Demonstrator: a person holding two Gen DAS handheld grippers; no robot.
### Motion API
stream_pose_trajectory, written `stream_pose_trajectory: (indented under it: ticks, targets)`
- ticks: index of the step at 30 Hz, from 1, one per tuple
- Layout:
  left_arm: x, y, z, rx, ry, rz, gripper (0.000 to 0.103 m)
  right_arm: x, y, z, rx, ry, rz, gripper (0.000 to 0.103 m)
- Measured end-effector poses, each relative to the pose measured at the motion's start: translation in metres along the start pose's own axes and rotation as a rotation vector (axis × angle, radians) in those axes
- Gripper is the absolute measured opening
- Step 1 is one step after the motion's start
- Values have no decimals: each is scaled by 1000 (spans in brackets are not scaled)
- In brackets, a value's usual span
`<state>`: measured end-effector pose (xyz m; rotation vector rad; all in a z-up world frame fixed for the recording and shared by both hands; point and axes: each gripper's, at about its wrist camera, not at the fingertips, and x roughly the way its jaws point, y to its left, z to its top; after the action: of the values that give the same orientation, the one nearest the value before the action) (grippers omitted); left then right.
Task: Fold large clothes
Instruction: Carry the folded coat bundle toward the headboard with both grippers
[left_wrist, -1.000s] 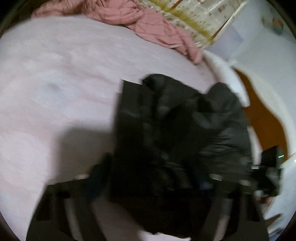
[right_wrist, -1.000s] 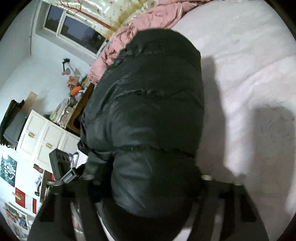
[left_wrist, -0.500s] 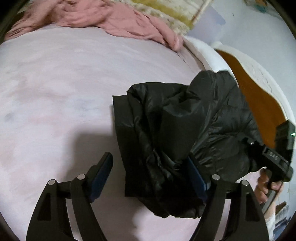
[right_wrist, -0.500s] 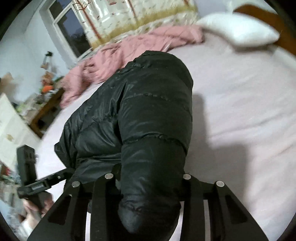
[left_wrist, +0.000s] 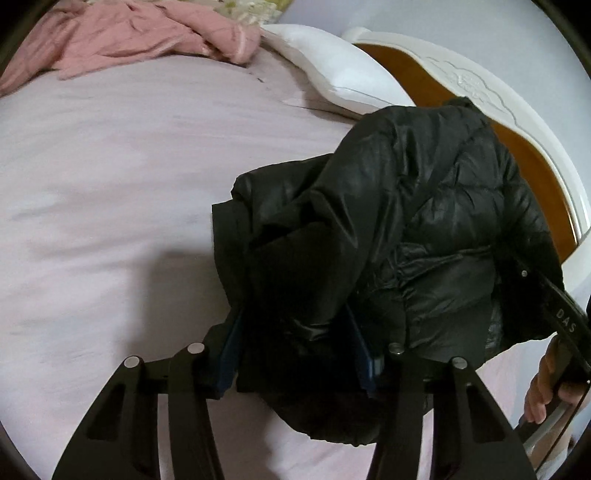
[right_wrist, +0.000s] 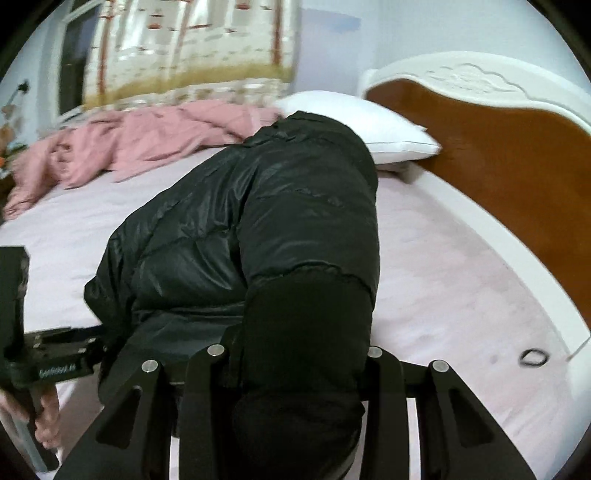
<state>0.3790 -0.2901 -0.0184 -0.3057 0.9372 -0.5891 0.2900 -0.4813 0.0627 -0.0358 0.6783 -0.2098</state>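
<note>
**Black puffer jacket held above the bed**

Black puffer jacket (left_wrist: 424, 221) is hanging bunched over the pink sheet (left_wrist: 110, 184). The left gripper (left_wrist: 295, 354) is clamping its fabric, and the right gripper (right_wrist: 295, 354) is clamping another padded section. A white pillow (right_wrist: 369, 125) is lying at twelve o'clock, a pink blanket (right_wrist: 129, 147) at ten.

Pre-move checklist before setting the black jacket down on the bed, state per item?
1. Left tongs closed on black puffer jacket: ok.
2. Right tongs closed on the jacket: ok.
3. Jacket bunched, not flat: not ok.
4. Bare pink sheet to the left for laying down: ok.
5. Black hair tie on the sheet near the right tongs: not ok.
6. Jacket lifted off the sheet: cannot tell.
</note>
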Motion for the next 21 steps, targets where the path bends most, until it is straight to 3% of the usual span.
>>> stream_pose_trajectory:
  ticks: [7, 13, 17, 21]
  targets:
    - [81, -78, 28, 22, 8, -61, 50, 39, -103, 10, 17, -28, -157, 38]
    - [127, -134, 48, 90, 8, -84, 53, 63, -183, -4, 168, -9, -184, 40]
    - [132, -138, 41, 75, -30, -88, 60, 84, -203, -17, 213, 1, -194, 44]
    - [136, -146, 41, 120, -51, -53, 63, 91, -194, -13, 157, -14, -216, 46]
